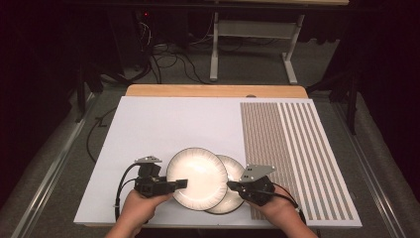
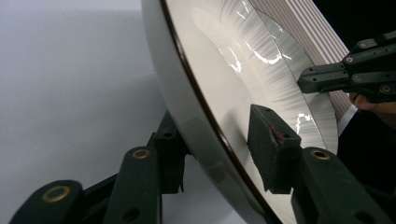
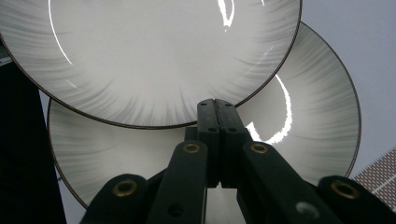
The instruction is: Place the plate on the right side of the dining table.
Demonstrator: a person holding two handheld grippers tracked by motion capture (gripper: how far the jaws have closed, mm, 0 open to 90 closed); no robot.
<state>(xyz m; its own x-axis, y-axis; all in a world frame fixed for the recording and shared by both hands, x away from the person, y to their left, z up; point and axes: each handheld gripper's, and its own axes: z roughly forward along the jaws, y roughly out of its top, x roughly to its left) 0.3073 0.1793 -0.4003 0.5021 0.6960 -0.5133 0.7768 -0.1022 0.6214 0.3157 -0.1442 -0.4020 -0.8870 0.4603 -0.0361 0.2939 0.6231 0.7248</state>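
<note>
The left gripper (image 1: 182,184) clamps the 9 o'clock rim of the top plate (image 1: 197,177), one jaw above and one beneath. That plate overlaps the lower plate (image 1: 234,171), which lies toward 3 o'clock on the white mat (image 1: 168,124). The right gripper (image 1: 232,186), jaws clenched together, holds nothing at the lower plate's 4 o'clock edge.

My table (image 1: 163,124) is brightly lit from above; the surrounding room is dark. Glare streaks cross both plates (image 3: 154,56). My near jaws appear soft-focused, with a soft shadow beneath the upper plate (image 2: 210,56).
</note>
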